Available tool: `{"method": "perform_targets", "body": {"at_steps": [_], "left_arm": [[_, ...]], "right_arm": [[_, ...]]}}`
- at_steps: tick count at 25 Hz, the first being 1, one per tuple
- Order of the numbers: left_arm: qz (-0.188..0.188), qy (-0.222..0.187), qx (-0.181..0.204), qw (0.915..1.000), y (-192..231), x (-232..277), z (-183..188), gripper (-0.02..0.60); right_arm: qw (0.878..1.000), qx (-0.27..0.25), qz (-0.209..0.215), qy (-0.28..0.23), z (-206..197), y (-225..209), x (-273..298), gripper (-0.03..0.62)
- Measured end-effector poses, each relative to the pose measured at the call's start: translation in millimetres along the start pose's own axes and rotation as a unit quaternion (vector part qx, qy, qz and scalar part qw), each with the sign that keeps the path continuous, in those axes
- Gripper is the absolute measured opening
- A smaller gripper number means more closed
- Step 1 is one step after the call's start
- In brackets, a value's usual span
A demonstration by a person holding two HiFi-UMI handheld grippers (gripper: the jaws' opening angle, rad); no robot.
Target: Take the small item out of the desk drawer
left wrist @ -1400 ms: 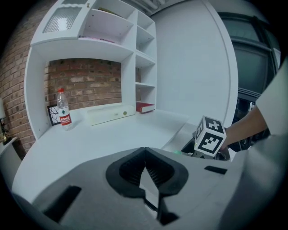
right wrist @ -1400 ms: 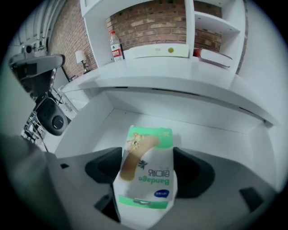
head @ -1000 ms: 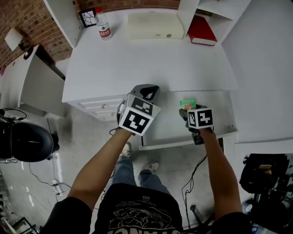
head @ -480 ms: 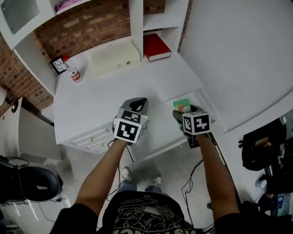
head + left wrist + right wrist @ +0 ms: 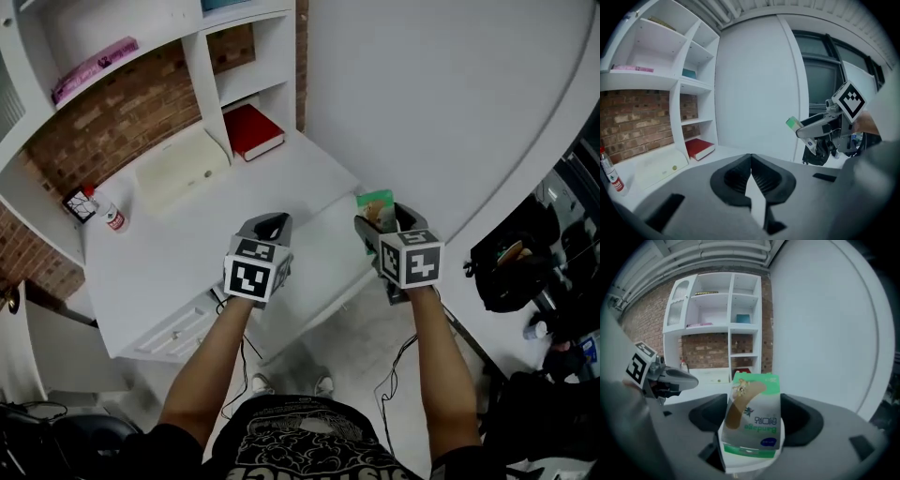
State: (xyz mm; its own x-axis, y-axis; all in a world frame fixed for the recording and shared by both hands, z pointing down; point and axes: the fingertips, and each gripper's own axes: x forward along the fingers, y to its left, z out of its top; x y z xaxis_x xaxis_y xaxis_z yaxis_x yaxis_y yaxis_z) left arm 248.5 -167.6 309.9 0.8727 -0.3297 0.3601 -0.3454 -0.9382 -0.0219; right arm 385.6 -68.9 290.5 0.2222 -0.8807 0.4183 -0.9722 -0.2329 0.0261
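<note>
The small item is a green and white bandage box (image 5: pixel 376 204) (image 5: pixel 752 418). My right gripper (image 5: pixel 380 221) (image 5: pixel 754 423) is shut on it and holds it upright in the air, above the right end of the open desk drawer (image 5: pixel 319 272). From the left gripper view, the box (image 5: pixel 792 123) sticks out of the right gripper (image 5: pixel 813 130). My left gripper (image 5: pixel 273 223) (image 5: pixel 751 168) hovers over the drawer's left part, its jaws shut with nothing between them.
On the white desk (image 5: pixel 187 234) lie a red book (image 5: pixel 255 128), a cream box (image 5: pixel 178 169) and a water bottle (image 5: pixel 106 214). White shelves rise behind it. A white wall is close on the right, with a black bag (image 5: pixel 511 267) on the floor.
The head view has swung round to the right. Both grippers have risen slightly, the right one still holding the bandage box, clear of the drawer.
</note>
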Motion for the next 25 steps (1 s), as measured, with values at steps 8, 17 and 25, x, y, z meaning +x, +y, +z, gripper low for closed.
{"method": "perform_targets", "body": {"at_steps": [8,17,25], "left_arm": [[-0.032,-0.011,0.042,0.9986,-28,17,24,0.008],[-0.054,-0.019,0.049,0.9971,-39,25,32,0.009],[-0.050,-0.026,0.039,0.9976,-37,16,35,0.008]], "right_arm": [[0.993,0.034,-0.078,-0.080,28,-35,-55,0.353],[0.986,0.024,-0.129,-0.102,32,-53,-82,0.353],[0.986,0.019,-0.131,-0.101,31,-50,-88,0.353]]}}
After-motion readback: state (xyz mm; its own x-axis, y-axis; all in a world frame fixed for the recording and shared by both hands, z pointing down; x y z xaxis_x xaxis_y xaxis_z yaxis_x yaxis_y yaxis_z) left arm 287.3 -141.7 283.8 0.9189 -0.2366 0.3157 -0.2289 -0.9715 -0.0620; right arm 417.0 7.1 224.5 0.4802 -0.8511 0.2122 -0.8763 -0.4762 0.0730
